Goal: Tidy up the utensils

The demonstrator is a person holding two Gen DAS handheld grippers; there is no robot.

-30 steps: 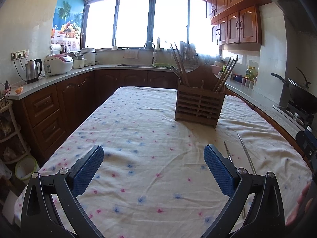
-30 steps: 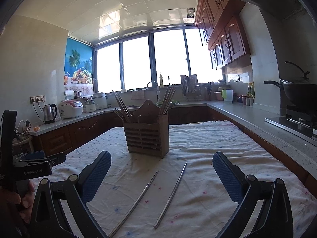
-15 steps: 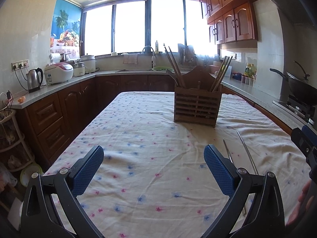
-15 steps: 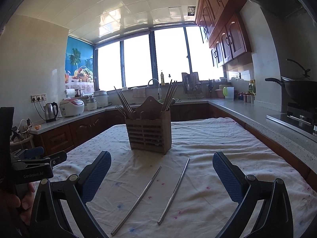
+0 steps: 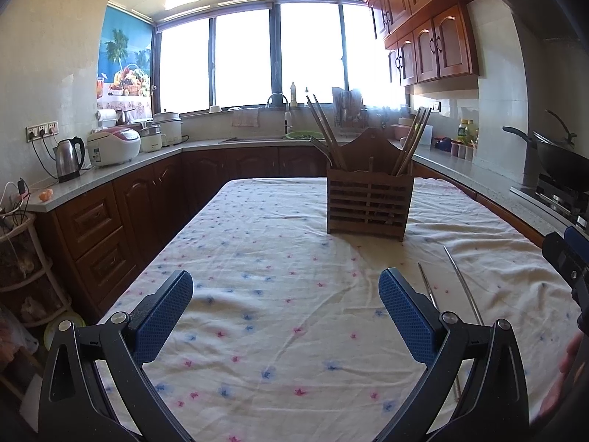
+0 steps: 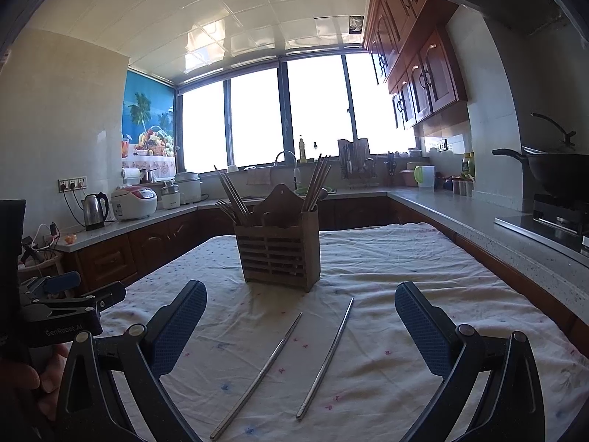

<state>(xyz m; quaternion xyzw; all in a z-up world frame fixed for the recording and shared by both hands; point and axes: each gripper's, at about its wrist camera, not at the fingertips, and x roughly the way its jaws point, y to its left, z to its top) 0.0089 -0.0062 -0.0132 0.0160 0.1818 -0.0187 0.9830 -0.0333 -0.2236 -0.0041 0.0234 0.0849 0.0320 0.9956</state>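
The right gripper [image 6: 300, 326] has its fingers [image 6: 180, 326] spread wide and empty, hovering low over the cloth-covered counter [image 6: 423, 280]. Between and just ahead of them lie two steel chopsticks [image 6: 324, 359], side by side but apart, their far tips pointing toward the wooden holder [image 6: 278, 254]. The left gripper [image 5: 285, 316] is likewise wide and empty, held over bare cloth to the left of the chopsticks [image 5: 462, 283], which show just past its right finger.

The holder stands upright farther down the counter, with bundles of wooden chopsticks [image 6: 230, 193] leaning out of its left and right compartments.

By my reading, the step in hand is collecting the two loose steel chopsticks for the holder; the right gripper is the better placed. The next move would call for lowering the fingers around one thin rod, or both if they can be gathered, closing flat against the cloth. Such slim, smooth metal may roll or slip, and the wrinkled cloth could bunch under the fingers.
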